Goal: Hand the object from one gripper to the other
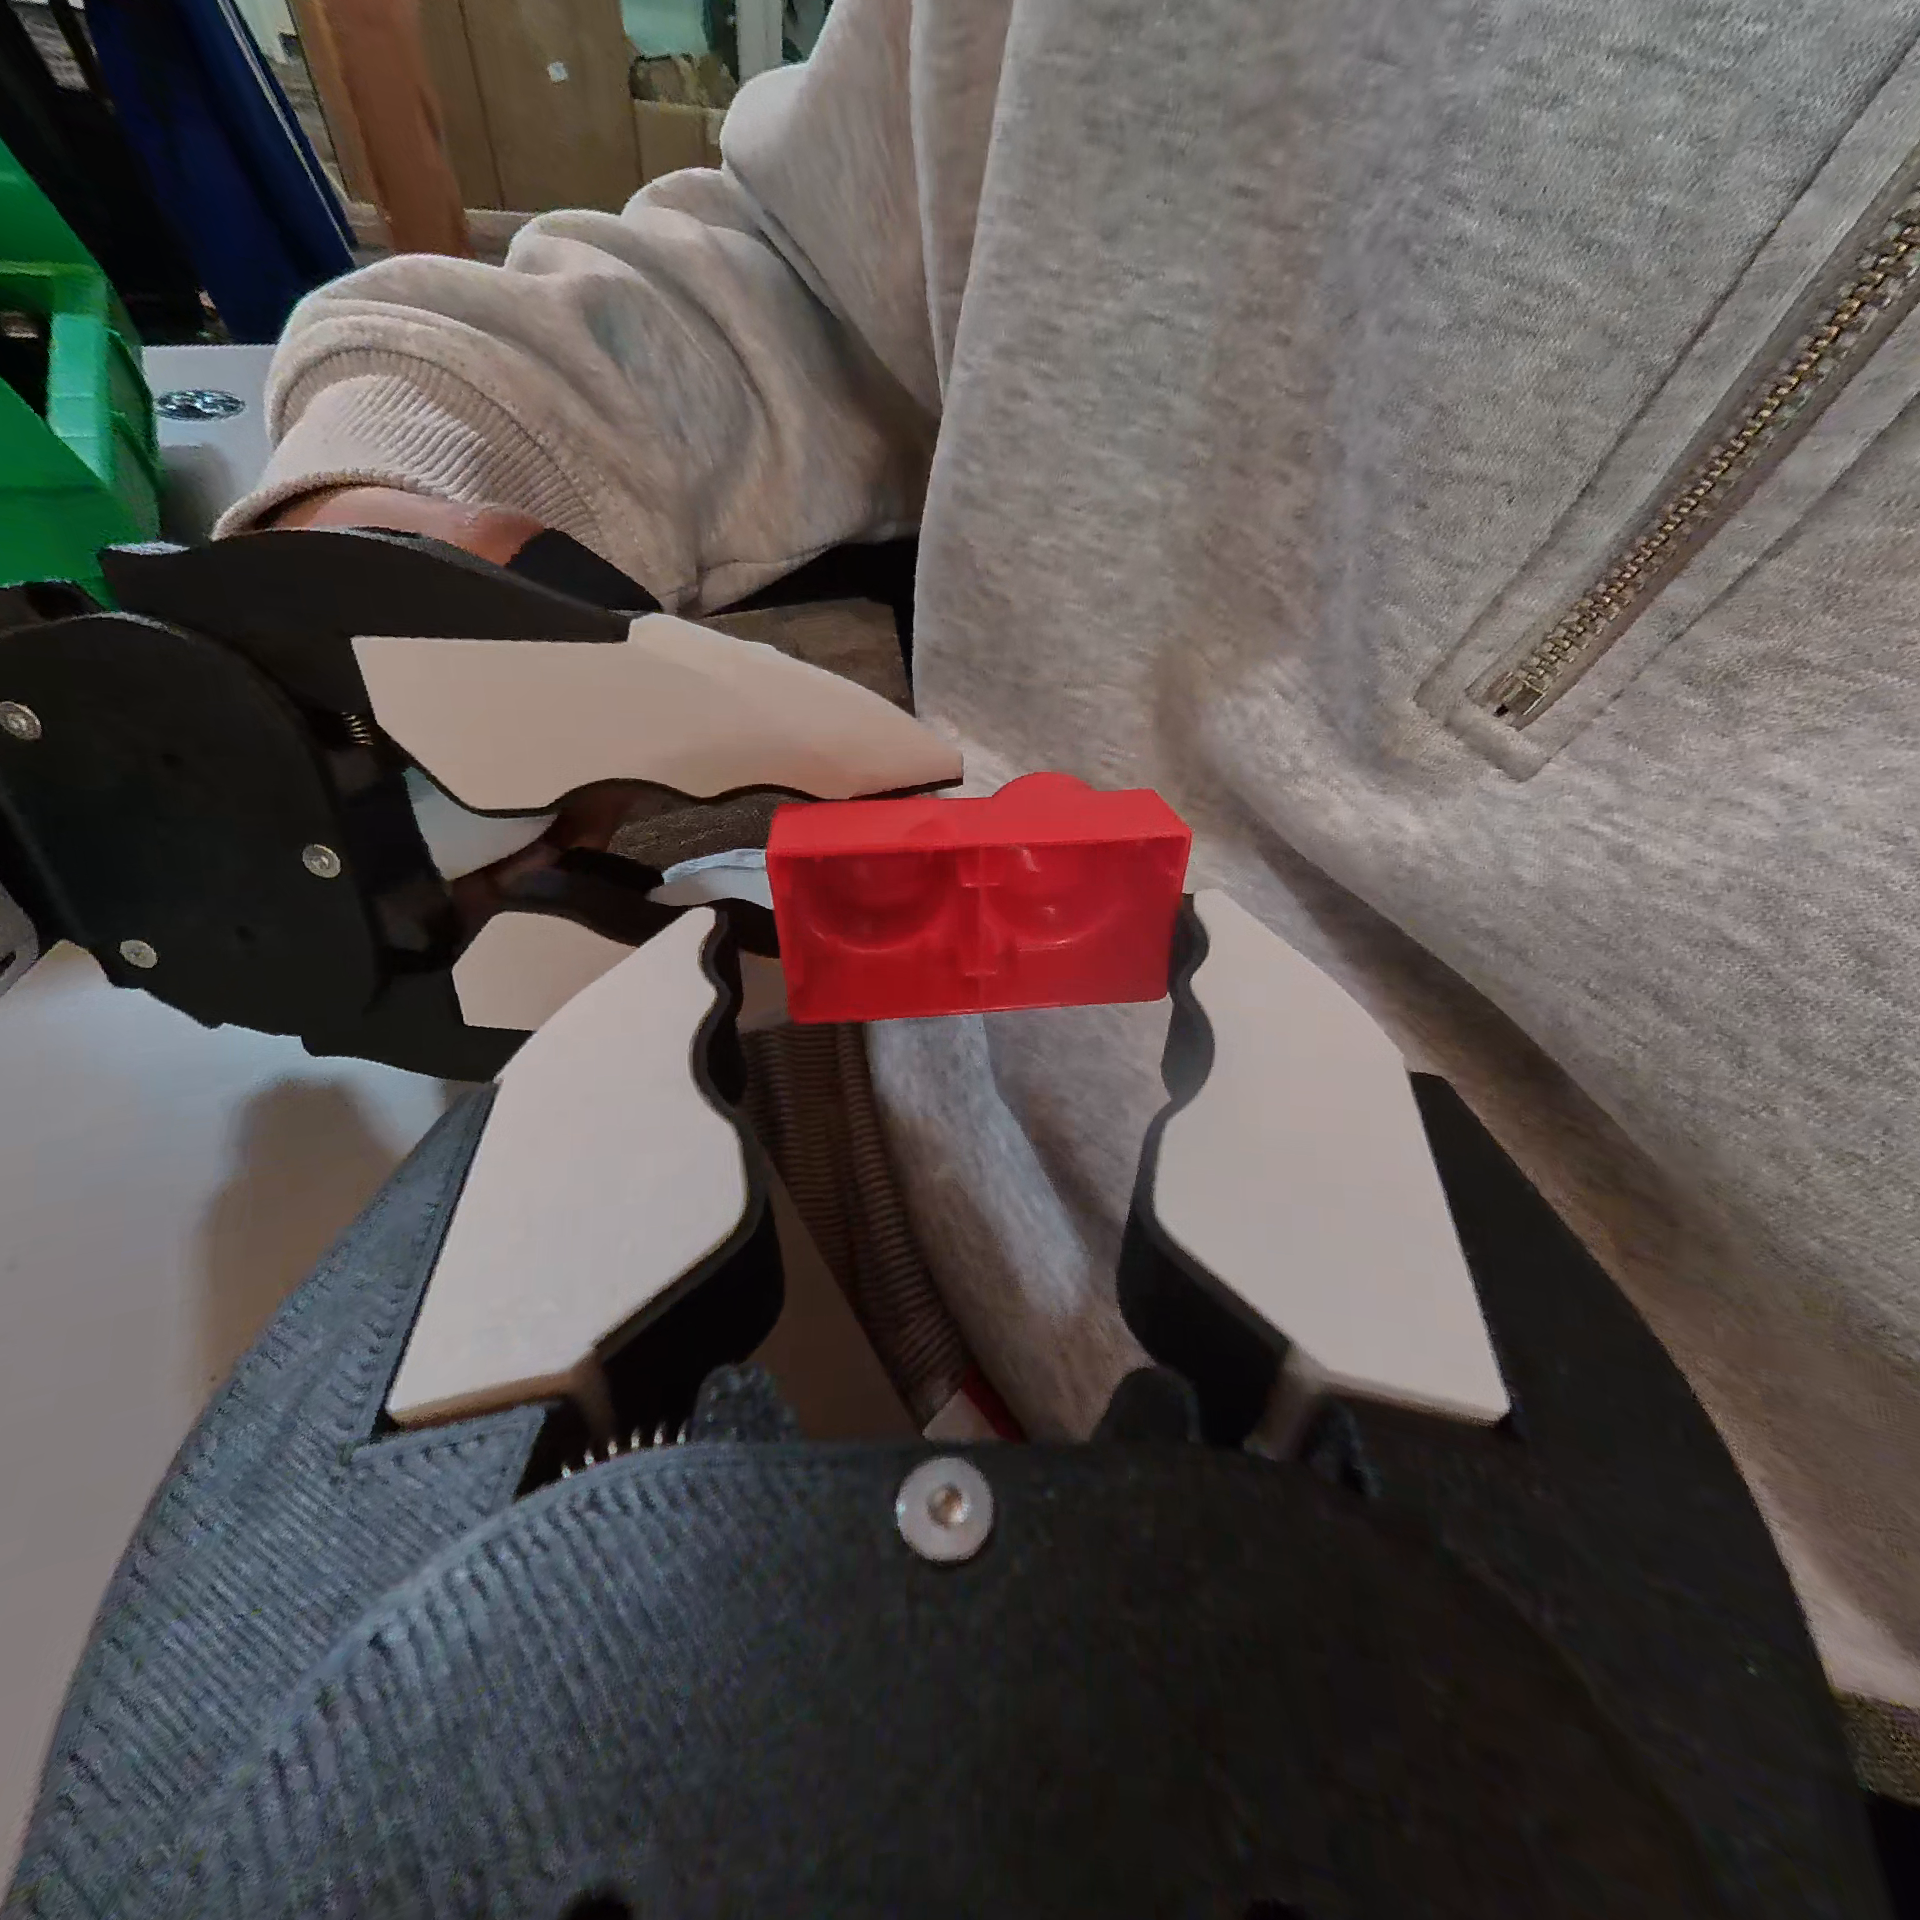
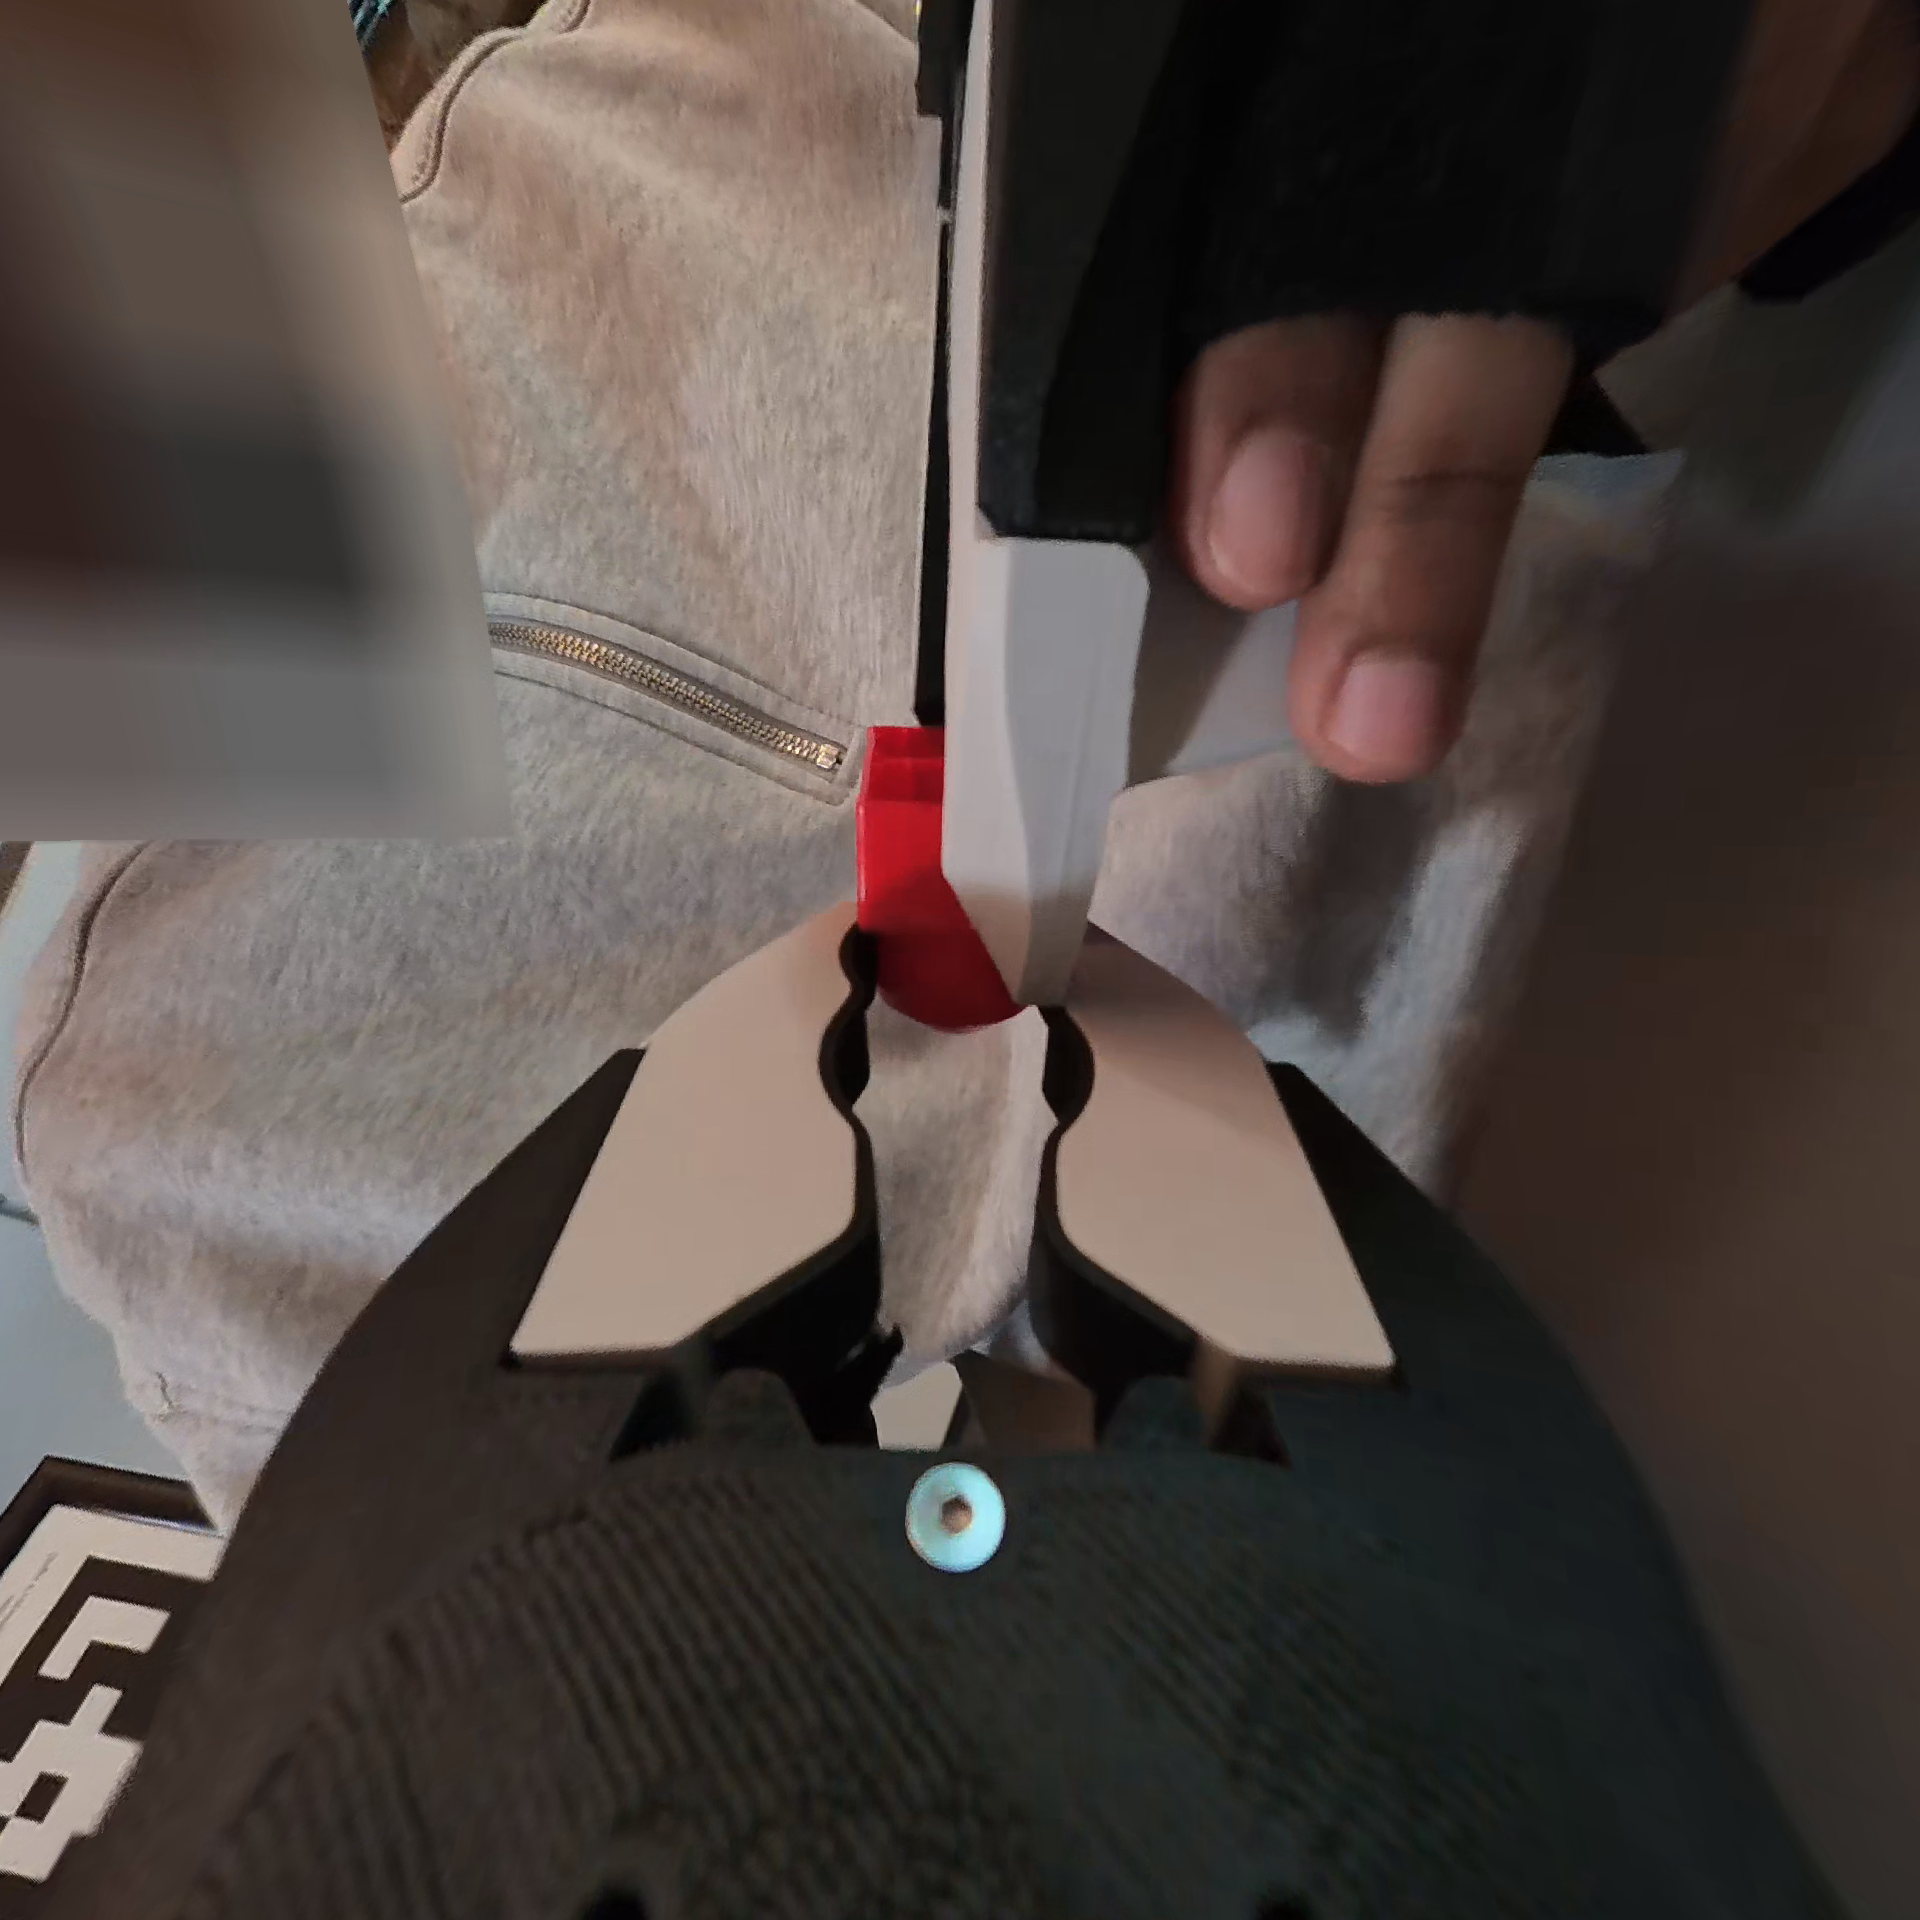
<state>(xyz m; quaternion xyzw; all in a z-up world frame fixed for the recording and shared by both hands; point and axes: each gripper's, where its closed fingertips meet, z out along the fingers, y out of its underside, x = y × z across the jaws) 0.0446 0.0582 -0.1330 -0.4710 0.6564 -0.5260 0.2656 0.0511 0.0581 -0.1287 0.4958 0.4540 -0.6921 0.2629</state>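
A: Fingers (image 1: 1320, 1143) of the left gripper (image 1: 951, 935) fill the near part of the left wrist view, pale plates on black, spread to the width of the red block (image 1: 977, 909). Its right tip touches the block's end; whether the left tip presses the other end cannot be told from here.

B: And the block's place?

A: Between those tips, lifted off the table (image 1: 125, 1195), its hollow underside facing the camera. The right gripper (image 1: 862, 831) comes in from the left of that view, one pale finger lying over the block's top edge.

B: The right wrist view?

A: Nearest, the right gripper (image 2: 951, 971) has its tips drawn in on the red block (image 2: 914, 904), clasping its rounded stud. The left gripper's pale finger (image 2: 1039, 727) crosses in front of the block from above.

B: Beyond?

A: A hand (image 2: 1371, 540) on the left gripper's handle, then a grey zipped sweatshirt (image 1: 1351, 416) close behind.
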